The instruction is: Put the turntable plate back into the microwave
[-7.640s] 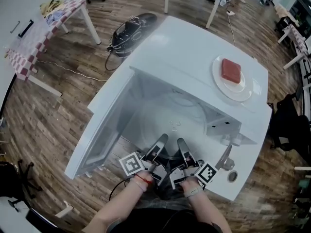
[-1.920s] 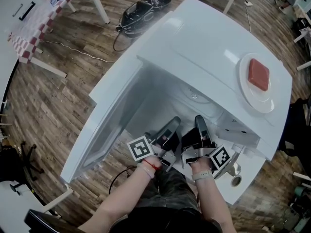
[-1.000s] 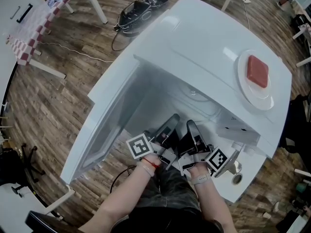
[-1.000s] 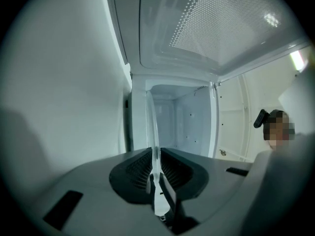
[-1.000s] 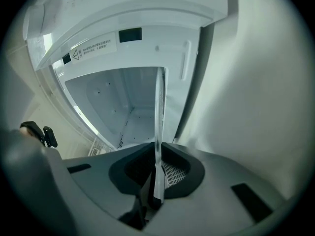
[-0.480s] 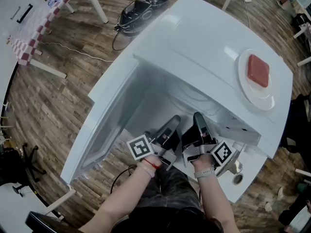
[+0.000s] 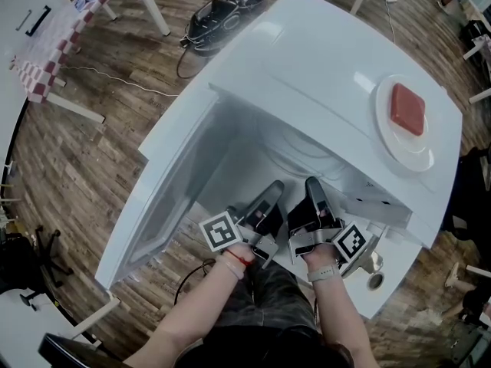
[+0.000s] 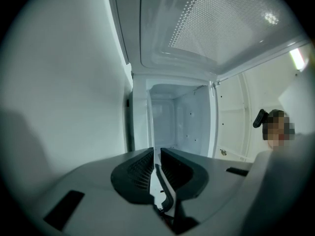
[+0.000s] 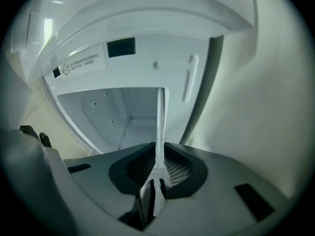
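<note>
The white microwave (image 7: 322,60) is seen from above with its door (image 7: 165,198) swung open to the left. The clear glass turntable plate (image 7: 307,148) lies level inside the cavity, showing only as faint arcs. Both grippers reach into the opening side by side, the left gripper (image 7: 274,188) beside the right gripper (image 7: 313,184). In the right gripper view the plate (image 9: 160,132) runs edge-on as a thin pale strip out from between the nearly closed jaws of the right gripper (image 9: 160,149). The left gripper (image 8: 155,155) shows the same thin strip in its jaws.
A white dish (image 7: 399,150) with a red block (image 7: 406,107) sits on the microwave's top, at the right. A round knob (image 7: 374,282) is on the front panel beside the right gripper. A black bag (image 7: 222,10) and a checkered-cloth table (image 7: 54,48) stand on the wood floor.
Since a second ago my right gripper has shifted slightly right and deeper into the opening. The left gripper has barely moved. In the last half second little differs.
</note>
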`<action>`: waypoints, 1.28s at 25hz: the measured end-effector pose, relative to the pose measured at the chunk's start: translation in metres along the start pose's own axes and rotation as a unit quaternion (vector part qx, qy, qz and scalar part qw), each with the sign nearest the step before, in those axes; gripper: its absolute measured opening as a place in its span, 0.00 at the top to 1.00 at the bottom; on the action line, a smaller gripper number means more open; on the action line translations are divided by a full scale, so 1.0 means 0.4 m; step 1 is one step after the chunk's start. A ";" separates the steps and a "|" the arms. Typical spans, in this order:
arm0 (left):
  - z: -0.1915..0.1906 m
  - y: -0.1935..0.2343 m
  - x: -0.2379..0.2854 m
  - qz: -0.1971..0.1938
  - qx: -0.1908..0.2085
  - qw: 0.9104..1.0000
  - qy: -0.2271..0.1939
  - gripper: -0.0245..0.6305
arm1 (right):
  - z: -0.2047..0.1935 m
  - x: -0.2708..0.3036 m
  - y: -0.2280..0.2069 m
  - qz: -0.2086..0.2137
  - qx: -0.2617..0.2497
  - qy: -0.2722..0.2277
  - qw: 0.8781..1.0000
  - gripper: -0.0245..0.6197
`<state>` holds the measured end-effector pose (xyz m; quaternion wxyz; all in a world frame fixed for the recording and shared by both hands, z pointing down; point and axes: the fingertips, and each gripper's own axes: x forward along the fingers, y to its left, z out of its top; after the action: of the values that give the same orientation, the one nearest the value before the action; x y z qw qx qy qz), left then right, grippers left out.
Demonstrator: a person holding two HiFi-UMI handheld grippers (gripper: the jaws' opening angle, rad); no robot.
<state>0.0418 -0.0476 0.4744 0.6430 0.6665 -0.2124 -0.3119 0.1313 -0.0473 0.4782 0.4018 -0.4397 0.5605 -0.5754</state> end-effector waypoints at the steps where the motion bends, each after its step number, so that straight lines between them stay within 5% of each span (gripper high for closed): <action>1: 0.000 -0.001 0.000 0.000 0.000 1.000 0.000 0.89 | -0.004 -0.008 -0.003 -0.002 -0.001 0.003 1.000 0.88; 32: -0.063 -0.029 -0.073 -0.006 0.003 0.999 0.033 0.90 | -0.122 -0.114 0.025 0.011 -0.048 0.047 0.998 0.93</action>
<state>0.0368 -0.0084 0.4668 0.6459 0.6796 -0.1878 -0.2929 0.0976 0.0098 0.4662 0.3595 -0.4250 0.6106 -0.5633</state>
